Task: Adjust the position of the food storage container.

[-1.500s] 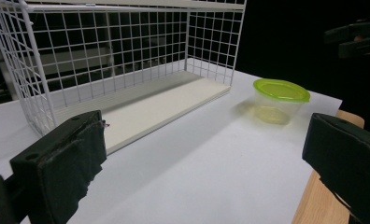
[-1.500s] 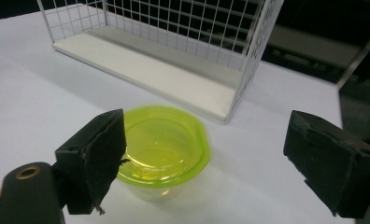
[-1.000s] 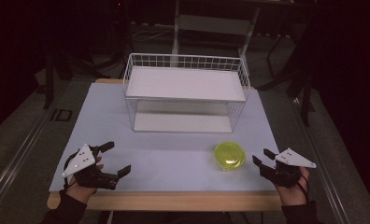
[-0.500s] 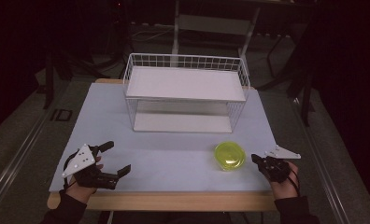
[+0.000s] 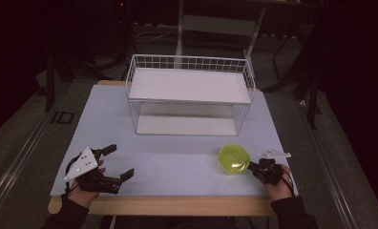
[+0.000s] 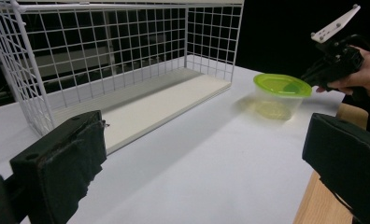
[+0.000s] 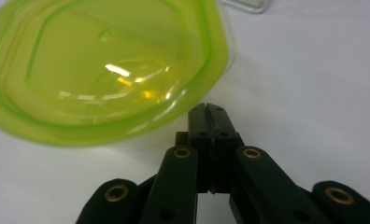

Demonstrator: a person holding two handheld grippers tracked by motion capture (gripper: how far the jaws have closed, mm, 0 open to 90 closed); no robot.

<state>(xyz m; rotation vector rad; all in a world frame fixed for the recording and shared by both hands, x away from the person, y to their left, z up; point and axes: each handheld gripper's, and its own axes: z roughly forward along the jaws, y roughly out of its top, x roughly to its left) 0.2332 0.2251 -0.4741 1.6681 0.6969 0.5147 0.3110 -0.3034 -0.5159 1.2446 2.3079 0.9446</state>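
The right gripper (image 5: 255,168) has slid in toward the green tub (image 5: 234,159) over the last second. Before, it sat further out at the lower right of the high view, with a gap between it and the tub. Now its tip sits just beside the tub's rim. In the right gripper view its two black jaws are pressed flat together with nothing between them, and they point at the edge of the green lid (image 7: 103,70), which takes up the upper left of that frame. I cannot tell if the tip touches the tub or is just short of it.

The tub stands on the pale table (image 5: 177,162), in the lower right part of the high view, in front of the white wire basket (image 5: 189,95) and apart from it. In the left gripper view the tub sits at the upper right.

The left gripper (image 5: 113,164) has not moved. It rests at the lower left of the high view, with its jaws spread wide and holding nothing.

So the work on the tub looks like it is only starting. My guess is that the right gripper must spread its jaws before it can take the rim, or else it will only push the tub along
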